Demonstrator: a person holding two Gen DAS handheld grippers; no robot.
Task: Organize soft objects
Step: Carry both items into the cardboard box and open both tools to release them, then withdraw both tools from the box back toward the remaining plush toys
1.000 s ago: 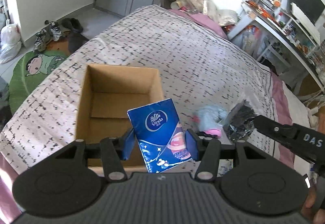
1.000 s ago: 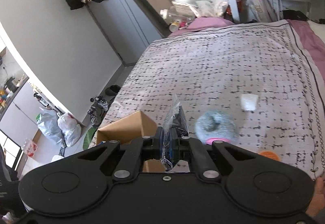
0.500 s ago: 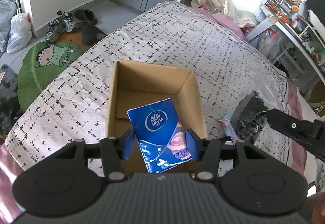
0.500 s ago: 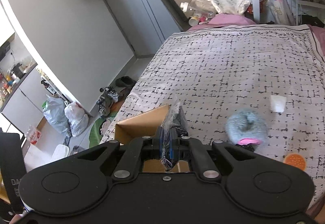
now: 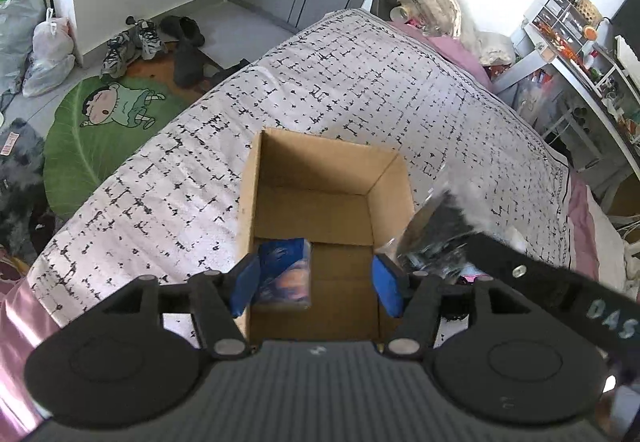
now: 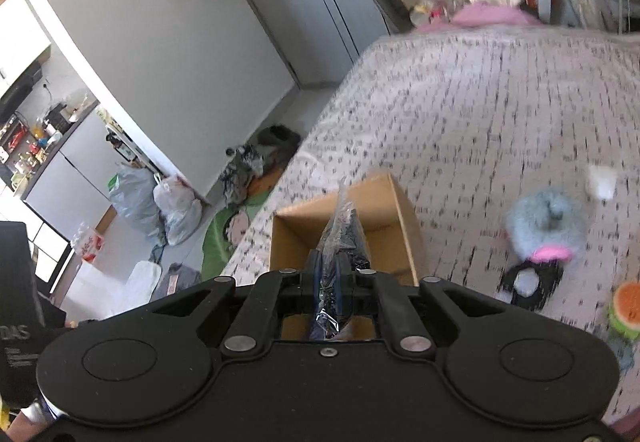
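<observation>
Inside the cardboard box (image 5: 320, 201), near its left wall, sits the blue tissue pack (image 5: 285, 273); your left gripper (image 5: 316, 288) hangs over it, jaws wide and empty. Your right gripper (image 6: 329, 274) pinches a crinkly plastic packet (image 6: 340, 238) above the box's right wall on the bedspread (image 5: 360, 89).

blur: blue plastic-wrapped tissue pack (image 5: 285, 270) beside the left finger is smearing, its print unreadable | blur: crinkly clear plastic bag of dark contents (image 5: 436, 232) right of the tool is smearing | hidden: brown cardboard box (image 6: 382, 201) floor is sitting behind the tool body | blur: fluffy grey-blue plush with pink edge (image 6: 544, 224) is blurring
</observation>
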